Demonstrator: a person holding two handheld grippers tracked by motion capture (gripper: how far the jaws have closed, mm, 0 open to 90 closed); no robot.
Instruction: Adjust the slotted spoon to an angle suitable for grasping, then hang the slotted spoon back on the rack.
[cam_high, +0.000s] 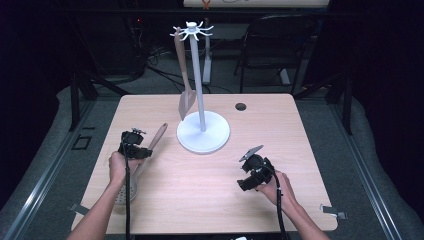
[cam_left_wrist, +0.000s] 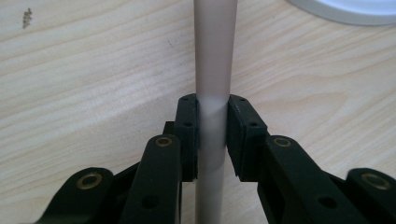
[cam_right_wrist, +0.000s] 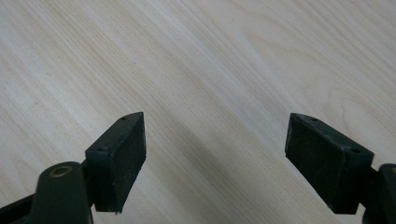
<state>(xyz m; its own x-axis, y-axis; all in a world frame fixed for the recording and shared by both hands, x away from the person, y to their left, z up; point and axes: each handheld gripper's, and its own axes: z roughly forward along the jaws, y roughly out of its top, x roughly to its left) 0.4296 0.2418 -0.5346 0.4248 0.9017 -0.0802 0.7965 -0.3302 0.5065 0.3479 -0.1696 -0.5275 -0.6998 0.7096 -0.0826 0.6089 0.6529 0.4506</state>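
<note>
Our left tool (cam_left_wrist: 212, 135) is clamped on the handle of a skimmer spoon (cam_high: 150, 145) lying on the bench (cam_high: 200, 190), near the white utensil stand (cam_high: 202, 131). Our right tool (cam_right_wrist: 212, 163) hovers with its pads (cam_right_wrist: 126, 161) wide apart.

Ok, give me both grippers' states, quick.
Left gripper: shut on the skimmer handle.
Right gripper: open, nothing between its jaws, over the bare table.
</note>
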